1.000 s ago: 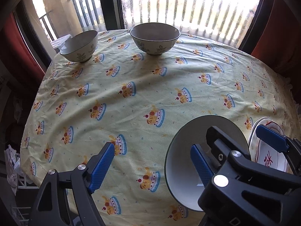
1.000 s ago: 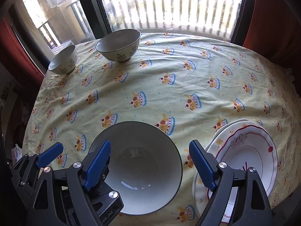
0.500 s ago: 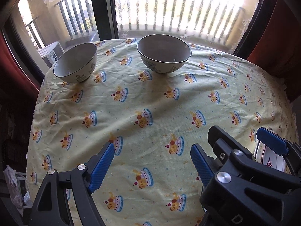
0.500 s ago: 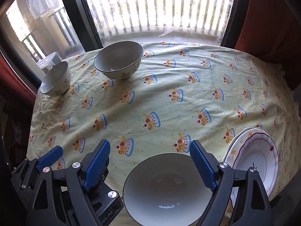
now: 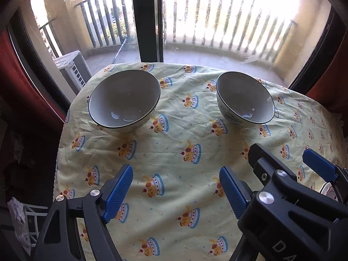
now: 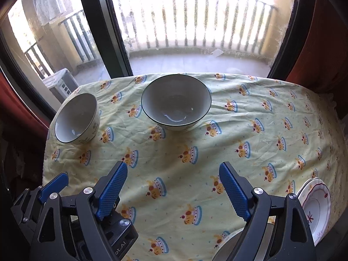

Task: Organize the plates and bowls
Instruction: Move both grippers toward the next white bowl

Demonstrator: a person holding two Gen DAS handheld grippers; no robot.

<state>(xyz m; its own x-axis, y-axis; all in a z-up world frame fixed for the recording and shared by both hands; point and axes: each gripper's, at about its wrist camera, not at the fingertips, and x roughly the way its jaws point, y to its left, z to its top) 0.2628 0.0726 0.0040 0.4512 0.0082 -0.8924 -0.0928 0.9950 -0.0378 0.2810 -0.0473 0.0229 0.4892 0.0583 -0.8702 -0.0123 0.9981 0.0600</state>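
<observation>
Both grippers hung side by side over the near half of the table, tilted down at the yellow tablecloth (image 5: 174,152) with its little printed cakes. The left gripper (image 5: 174,187) had its blue pads spread wide apart with only cloth showing between them, and the right gripper (image 6: 174,184) stood just as wide, gripping nothing either. Across the table, close to the window, two white bowls sat upright and well apart from each other. The smaller bowl (image 6: 76,119) was near the far left corner of the cloth (a leafy pattern ran around its outside), and the larger bowl (image 6: 176,102), dark-rimmed, sat nearer the middle of the far edge. Both looked empty inside, with just a glint of light at the bottom. Down by the right gripper's right finger, at the near right edge of the table, lay a stack of plates (image 6: 317,200), white with a red line around the scalloped rim. Just below that gripper, at the very bottom of its view, the pale rim of a third bowl (image 6: 230,243) peeked out from behind the finger. Beyond the glass was a sunlit balcony railing (image 6: 195,21).
</observation>
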